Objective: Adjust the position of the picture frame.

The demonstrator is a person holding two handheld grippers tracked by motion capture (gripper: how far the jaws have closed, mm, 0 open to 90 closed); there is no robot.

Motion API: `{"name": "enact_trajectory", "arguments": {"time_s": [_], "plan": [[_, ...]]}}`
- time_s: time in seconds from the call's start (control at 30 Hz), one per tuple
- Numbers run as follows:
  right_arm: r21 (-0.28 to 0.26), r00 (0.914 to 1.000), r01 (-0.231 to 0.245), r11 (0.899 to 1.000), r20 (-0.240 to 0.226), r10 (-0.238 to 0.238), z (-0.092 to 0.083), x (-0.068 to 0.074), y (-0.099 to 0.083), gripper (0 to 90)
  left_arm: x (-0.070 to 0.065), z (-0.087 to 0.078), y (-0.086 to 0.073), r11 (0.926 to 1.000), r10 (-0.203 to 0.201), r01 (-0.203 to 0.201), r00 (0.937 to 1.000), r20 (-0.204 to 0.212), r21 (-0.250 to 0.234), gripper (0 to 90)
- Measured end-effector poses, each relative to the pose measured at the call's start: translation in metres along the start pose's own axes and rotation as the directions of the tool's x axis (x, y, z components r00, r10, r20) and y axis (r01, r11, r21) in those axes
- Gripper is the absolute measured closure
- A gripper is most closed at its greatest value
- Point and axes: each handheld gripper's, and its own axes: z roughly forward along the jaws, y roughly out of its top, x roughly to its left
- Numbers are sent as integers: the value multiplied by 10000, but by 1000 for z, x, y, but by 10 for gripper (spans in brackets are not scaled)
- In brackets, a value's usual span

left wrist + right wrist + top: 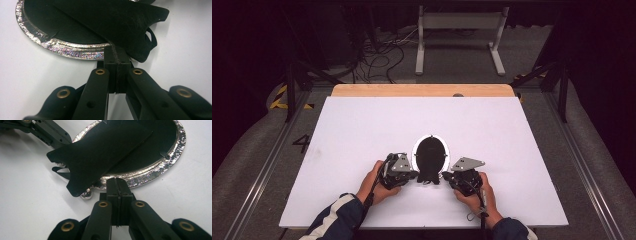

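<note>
From the high view, I hold my left gripper (411, 175) and my right gripper (448, 176) low on the white desk (362, 130), one at 8 o'clock and one at 4 o'clock of an oval frame (430, 153) that lies face down, black back up, silver rim showing around it. My left hand (376, 182) and right hand (476, 195) come in from 6 o'clock, sleeves at the desk's near edge, and a grey three-cornered plate rides on top of each gripper. In the left gripper view, my left gripper (117, 58) has its jaws pressed together with no gap, their tips touching the glittering silver rim (72, 50) at 12 o'clock; whether they pinch the rim or only rest against it I cannot tell. The frame's black stand flap (120, 25) slants up and away toward 1 o'clock, a small black loop beside it at 3 o'clock. In the right gripper view, my right gripper (117, 183) is likewise closed tight, tips meeting the rim (155, 171) at 12 o'clock, grip on it unclear. The stand flap (100, 152) stretches toward 10 o'clock, where my other gripper's black arm (50, 132) reaches in from the top left corner.
</note>
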Motion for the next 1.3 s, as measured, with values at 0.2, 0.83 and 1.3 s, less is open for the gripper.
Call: {"name": "enact_trajectory", "arguments": {"time_s": [0.2, 0.83, 1.3], "plan": [[-44, 10000, 40, 10000, 54, -40, 1, -1, 0, 900, 1, 1, -1, 9998, -165, 166, 9998, 82, -103, 899], [-297, 9984, 143, 9995, -539, -159, -27, -16, -2, 792, 1, -61, -43, 9962, 55, -120, 9972, -751, -863, 401], [149, 9963, 414, 9990, -755, -402, -27, -11, -1, 725, 13, -104, -101, 9762, -1962, 1757, 9653, -1725, -1270, 188]]}}
